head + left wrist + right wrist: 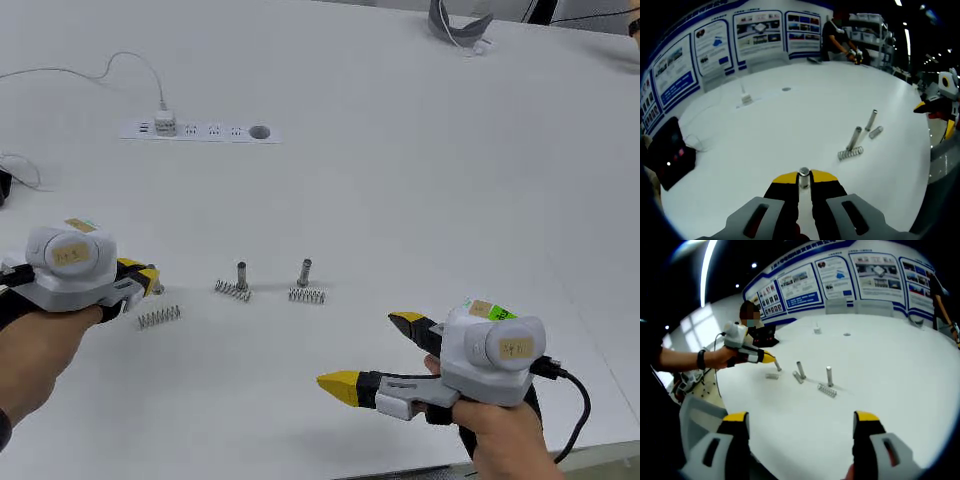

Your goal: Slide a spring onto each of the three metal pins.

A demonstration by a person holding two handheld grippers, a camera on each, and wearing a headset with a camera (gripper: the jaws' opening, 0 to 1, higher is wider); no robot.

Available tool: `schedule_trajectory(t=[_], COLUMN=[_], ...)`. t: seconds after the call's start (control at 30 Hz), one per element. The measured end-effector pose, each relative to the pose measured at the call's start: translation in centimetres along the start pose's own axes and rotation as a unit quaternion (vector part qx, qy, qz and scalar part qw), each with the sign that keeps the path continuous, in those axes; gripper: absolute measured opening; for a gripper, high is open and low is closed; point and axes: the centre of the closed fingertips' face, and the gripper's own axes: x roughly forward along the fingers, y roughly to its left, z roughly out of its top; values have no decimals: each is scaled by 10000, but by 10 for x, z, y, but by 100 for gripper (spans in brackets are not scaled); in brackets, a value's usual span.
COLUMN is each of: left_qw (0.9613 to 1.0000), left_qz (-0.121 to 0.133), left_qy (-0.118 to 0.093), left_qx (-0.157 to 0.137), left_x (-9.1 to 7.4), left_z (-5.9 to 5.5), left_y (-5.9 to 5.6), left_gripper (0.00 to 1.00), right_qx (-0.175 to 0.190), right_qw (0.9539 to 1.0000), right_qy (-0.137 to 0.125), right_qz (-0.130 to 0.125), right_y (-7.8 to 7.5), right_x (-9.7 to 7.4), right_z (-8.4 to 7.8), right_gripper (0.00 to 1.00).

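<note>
Left claw (pixel 148 280) is clenched on one metal pin (pixel 803 174) standing on the tabletop (pixel 400 200); right claw (pixel 372 350) is released. Second pin (pixel 241 274) and third pin (pixel 304 270) stand bare, springs (pixel 306 295) lying beside them.

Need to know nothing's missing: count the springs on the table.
3, all lying loose: left spring by the left tongs, middle spring beside the middle pin, right spring beside the right pin.

White workbench (pixel 420 190), broad and matt. White power strip (pixel 200 131) lying on it, one plug fitted, cable trailing left. Wall (pixel 731 45) behind, hung with blue-and-white display panels (pixel 765 30). Dark ceiling with strip lights (pixel 707 270). Shelving (pixel 875 25) at the far end.
</note>
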Motion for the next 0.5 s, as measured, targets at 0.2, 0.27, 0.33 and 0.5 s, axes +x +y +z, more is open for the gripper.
schedule_trajectory(t=[0.2,0.27,0.33,0.5], left_qw=[10000,9998,9997,9994], left_qz=[-33,-26,-100,-257], left_qy=[-6,1,111,179], left_qx=[84,178,205,-138], left_x=[0,0,0,-1], left_z=[0,-1,-6,-18], left_y=[-1,-1,-2,-5], left_gripper=[8,8,9,20], right_qx=[-3,2,5,17], right_qw=[10000,10000,10000,10000], right_qy=[2,1,5,22], right_qz=[9,10,14,12], right_y=[0,1,1,1], right_x=[0,0,1,1], right_z=[0,0,0,-1], right_gripper=[87,87,87,86])
